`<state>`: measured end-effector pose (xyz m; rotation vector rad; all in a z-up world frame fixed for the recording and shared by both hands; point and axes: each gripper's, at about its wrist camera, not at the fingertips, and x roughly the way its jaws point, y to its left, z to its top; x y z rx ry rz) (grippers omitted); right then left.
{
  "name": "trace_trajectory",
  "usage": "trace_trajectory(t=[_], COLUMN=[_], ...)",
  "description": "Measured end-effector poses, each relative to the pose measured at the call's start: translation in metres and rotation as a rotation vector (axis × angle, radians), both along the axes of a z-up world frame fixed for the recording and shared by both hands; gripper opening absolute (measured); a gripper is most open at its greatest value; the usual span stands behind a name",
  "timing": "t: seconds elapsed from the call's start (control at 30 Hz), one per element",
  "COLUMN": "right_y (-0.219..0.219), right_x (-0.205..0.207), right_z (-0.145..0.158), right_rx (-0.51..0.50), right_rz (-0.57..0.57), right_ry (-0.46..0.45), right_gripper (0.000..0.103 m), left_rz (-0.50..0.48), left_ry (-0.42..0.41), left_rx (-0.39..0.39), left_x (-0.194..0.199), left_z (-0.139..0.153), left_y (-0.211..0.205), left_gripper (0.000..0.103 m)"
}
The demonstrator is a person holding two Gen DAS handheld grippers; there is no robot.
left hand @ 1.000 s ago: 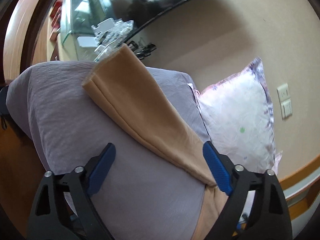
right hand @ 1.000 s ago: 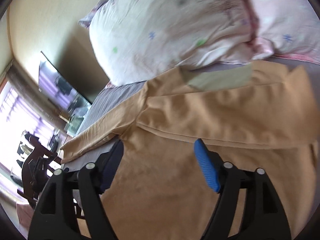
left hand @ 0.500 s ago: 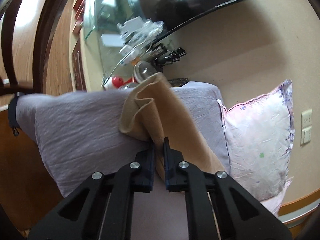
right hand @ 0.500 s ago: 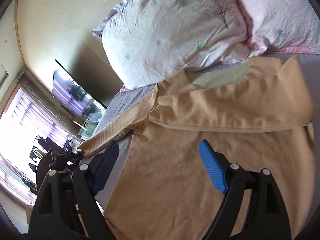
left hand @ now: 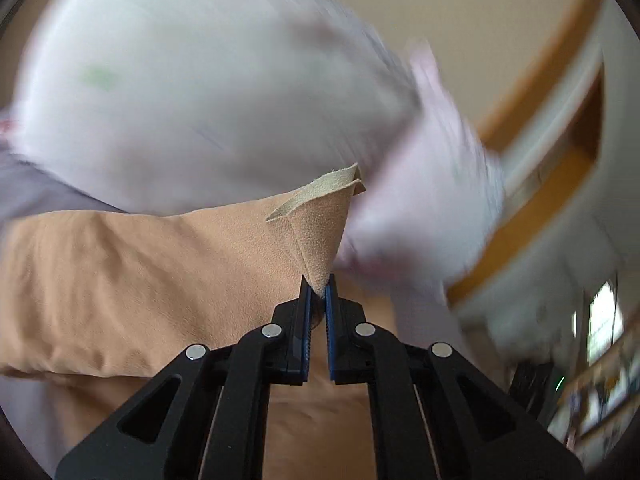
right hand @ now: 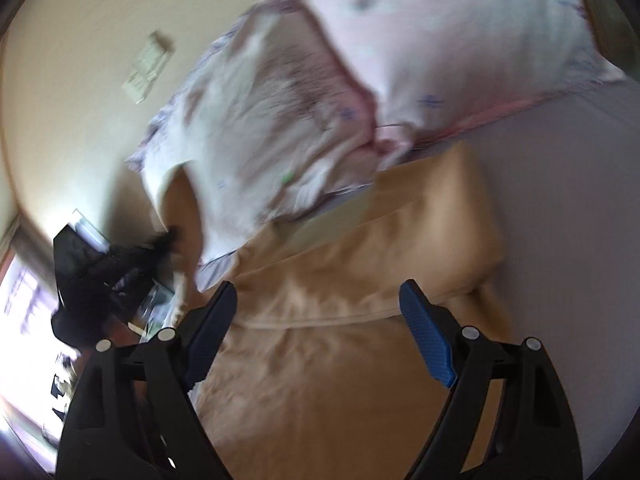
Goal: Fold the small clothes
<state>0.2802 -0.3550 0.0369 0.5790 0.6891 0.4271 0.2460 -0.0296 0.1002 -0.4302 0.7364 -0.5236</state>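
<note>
The left gripper (left hand: 317,286) was closed, its 2 blue pads (left hand: 307,316) pinching the end of a sleeve of the tan garment (left hand: 132,280); the pinched cloth stood up in a cone above the jaws. In the right wrist view this gripper appeared as a dark blur at the left, with the sleeve rising against the white pillow (right hand: 256,128). The garment lay spread on the grey bed sheet (right hand: 568,184), its top edge just below the 2 pillows at the head of the bed, with 1 fold already laid across its chest. The pink pillow (right hand: 452,28) lay to the right of the white one. The right gripper (right hand: 320,320) hung over the garment's body, jaws wide apart, holding nothing. Both views were motion-blurred.
</note>
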Motion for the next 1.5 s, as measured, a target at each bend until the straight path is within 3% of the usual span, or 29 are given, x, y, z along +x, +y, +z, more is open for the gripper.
trace_trajectory(t=[0.1,0.17,0.2,0.3,0.33,0.37,0.4,0.57,0.63,0.7,0.8,0.87,0.93,1.03,1.13,1.2,1.3,1.37,1.4,1.5], right_y=[-0.021,-0.032,-0.034,-0.032,-0.028,-0.024,-0.020,-0.006,0.000,0.011,0.021,0.009,-0.007,-0.019,-0.034,-0.032,-0.022,-0.020,-0.021,-0.042], right_x=[0.011,0.017,0.020,0.032,0.038,0.042,0.048,0.069,0.072,0.074,0.069,0.063,0.064,0.076,0.056,0.049,0.059,0.070,0.074,0.049], right_z=[-0.013,-0.021,-0.024,-0.029,-0.031,-0.033,-0.034,-0.047,-0.052,-0.059,-0.040,-0.007,0.014,0.012,0.015,0.008,-0.015,-0.039,-0.049,-0.034], right_rx=[0.025,0.060,0.064,0.038,0.031,0.017,-0.007,-0.092,-0.127,-0.155,-0.250,-0.274,-0.354,-0.502,-0.389,-0.338,-0.271,-0.286,-0.290,-0.202], right_rz=[-0.031,-0.022,-0.012,0.016,0.035,0.043,0.046,0.042,0.050,0.091,0.098,0.012,-0.124,-0.230,-0.217,-0.128,-0.008,0.001,-0.018,-0.050], right_ry=[0.069,0.112,0.124,0.157,0.169,0.179,0.193,0.290,0.303,0.309,0.209,0.072,-0.006,0.070,0.008,0.004,0.069,0.184,0.245,0.215], right_gripper=[0.083,0.082,0.076,0.061,0.059,0.056,0.055,0.048,0.039,0.003,0.002,0.002,0.002,0.023,0.056,0.056,0.056,0.056,0.050,0.053], left_rz=[-0.170,-0.227,-0.249,-0.290,-0.293,-0.287,-0.272,-0.121,-0.075,-0.046,-0.017,-0.013,-0.014,-0.013,-0.013,-0.014,-0.014,-0.012,-0.013,-0.025], left_ry=[0.083,0.095,0.067,-0.002,-0.023,-0.033,-0.043,-0.009,0.031,0.085,0.130,0.123,0.123,0.121,0.112,0.110,0.102,0.101,0.105,0.090], left_rx=[0.256,0.336,0.371,0.396,0.405,0.412,0.420,0.514,0.520,0.500,0.500,0.490,0.492,0.482,0.466,0.463,0.481,0.476,0.456,0.357], left_x=[0.004,-0.014,-0.028,-0.069,-0.084,-0.092,-0.096,-0.123,-0.125,-0.130,-0.131,-0.131,-0.130,-0.129,-0.131,-0.130,-0.131,-0.132,-0.134,-0.156], left_z=[-0.045,-0.061,-0.061,-0.053,-0.048,-0.045,-0.042,-0.049,-0.055,-0.064,-0.077,-0.081,-0.083,-0.084,-0.084,-0.084,-0.085,-0.084,-0.083,-0.072], left_y=[-0.092,-0.114,-0.116,-0.097,-0.082,-0.071,-0.059,0.019,0.039,0.060,0.077,0.079,0.079,0.078,0.080,0.078,0.073,0.073,0.075,0.092], left_gripper=[0.006,0.006,0.006,0.011,0.022,0.042,0.055,0.056,0.056,0.056,0.056,0.056,0.056,0.057,0.059,0.063,0.065,0.065,0.065,0.065])
